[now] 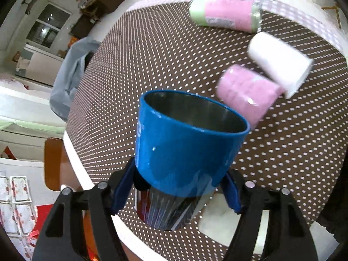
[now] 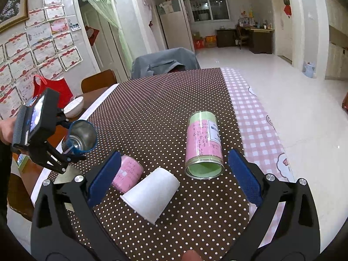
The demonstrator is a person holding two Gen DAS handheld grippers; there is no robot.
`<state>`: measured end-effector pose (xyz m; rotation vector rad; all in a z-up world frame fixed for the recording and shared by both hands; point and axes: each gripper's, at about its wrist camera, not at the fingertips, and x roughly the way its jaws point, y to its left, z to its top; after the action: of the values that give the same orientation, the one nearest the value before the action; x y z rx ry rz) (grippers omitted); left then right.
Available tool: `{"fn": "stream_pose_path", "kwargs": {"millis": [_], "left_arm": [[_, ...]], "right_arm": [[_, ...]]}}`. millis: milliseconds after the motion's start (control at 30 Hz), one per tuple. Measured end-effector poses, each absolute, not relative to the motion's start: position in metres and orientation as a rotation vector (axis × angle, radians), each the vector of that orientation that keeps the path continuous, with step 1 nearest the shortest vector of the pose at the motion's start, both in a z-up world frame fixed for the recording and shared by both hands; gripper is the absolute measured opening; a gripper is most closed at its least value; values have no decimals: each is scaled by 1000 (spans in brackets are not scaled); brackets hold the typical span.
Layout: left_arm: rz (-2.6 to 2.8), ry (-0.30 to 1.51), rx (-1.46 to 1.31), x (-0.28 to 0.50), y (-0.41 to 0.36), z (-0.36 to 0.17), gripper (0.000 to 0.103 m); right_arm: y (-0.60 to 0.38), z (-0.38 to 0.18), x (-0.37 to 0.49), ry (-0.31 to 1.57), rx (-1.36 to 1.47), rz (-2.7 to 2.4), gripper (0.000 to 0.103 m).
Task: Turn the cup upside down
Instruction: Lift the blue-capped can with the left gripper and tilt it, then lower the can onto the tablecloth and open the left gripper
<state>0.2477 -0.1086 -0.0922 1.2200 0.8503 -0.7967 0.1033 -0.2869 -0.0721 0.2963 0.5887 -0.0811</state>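
Note:
My left gripper (image 1: 180,180) is shut on a blue cup (image 1: 184,143) with a steel inside, gripping it near its base. The cup is lifted above the dotted table, tilted, with its open mouth facing away from me. In the right wrist view the same cup (image 2: 80,137) hangs in the left gripper (image 2: 65,139) over the table's left edge, lying sideways. My right gripper (image 2: 174,178) is open and empty, hovering above a white paper cup (image 2: 152,193) that lies on its side.
A pink cup (image 2: 128,173) lies on its side beside the white cup. A pink and green can (image 2: 203,145) lies further right. The brown dotted tablecloth (image 2: 165,108) meets a pink checked cloth (image 2: 256,126). A white bowl (image 2: 74,106) and chairs stand at the left edge.

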Motion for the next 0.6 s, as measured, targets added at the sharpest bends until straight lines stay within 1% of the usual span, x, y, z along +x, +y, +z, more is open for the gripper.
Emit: {"fn": "stream_pose_path", "kwargs": {"millis": [200, 333, 467, 600], "left_arm": [[-805, 757, 1268, 189, -112, -64, 71], [-834, 715, 1291, 147, -118, -56, 71], [-861, 693, 1322, 110, -121, -63, 71], [-864, 707, 1340, 83, -129, -82, 71]], "right_arm": [[-294, -69, 74, 553, 297, -70, 97], [-300, -72, 56, 542, 298, -66, 97], [-307, -78, 40, 536, 303, -62, 97], [-308, -85, 23, 529, 307, -56, 97]]}}
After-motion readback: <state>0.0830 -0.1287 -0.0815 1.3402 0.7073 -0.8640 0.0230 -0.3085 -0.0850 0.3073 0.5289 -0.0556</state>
